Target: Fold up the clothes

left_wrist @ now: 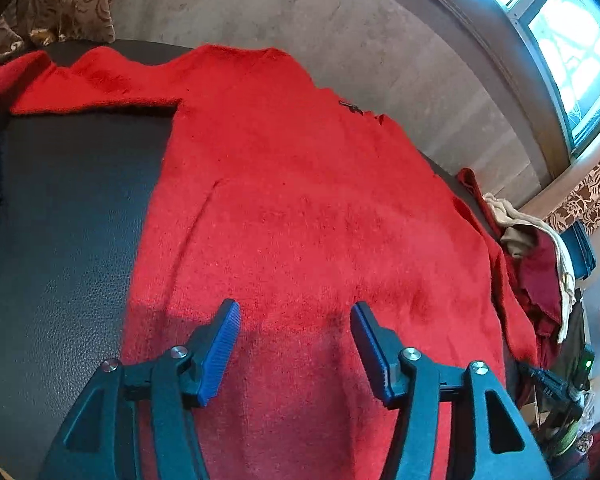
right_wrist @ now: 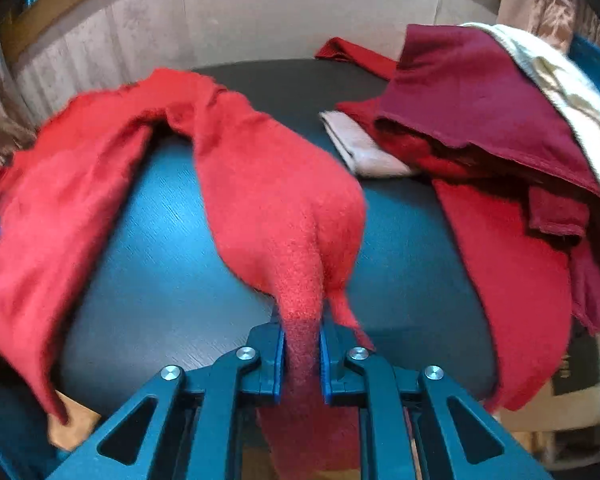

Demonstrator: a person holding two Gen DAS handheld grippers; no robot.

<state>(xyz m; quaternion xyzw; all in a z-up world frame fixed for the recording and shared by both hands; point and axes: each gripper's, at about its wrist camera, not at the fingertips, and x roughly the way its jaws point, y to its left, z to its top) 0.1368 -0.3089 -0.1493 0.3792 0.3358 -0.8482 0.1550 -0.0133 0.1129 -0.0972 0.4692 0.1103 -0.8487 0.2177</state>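
A fuzzy red sweater (left_wrist: 292,200) lies spread flat on a dark table (left_wrist: 68,208), one sleeve stretched toward the far left. My left gripper (left_wrist: 296,328) hovers open just over the near part of the sweater, nothing between its blue pads. In the right wrist view the red sweater (right_wrist: 272,200) has a sleeve bunched and lifted off the table (right_wrist: 160,272). My right gripper (right_wrist: 302,348) is shut on that sleeve, and the cloth runs between the pads and hangs behind them.
A heap of dark red and cream clothes (right_wrist: 500,120) sits at the table's right side, partly hanging over the edge. A pale folded cloth (right_wrist: 360,148) lies beside it. A grey wall (left_wrist: 320,20) stands behind the table and a window (left_wrist: 572,40) is at the right.
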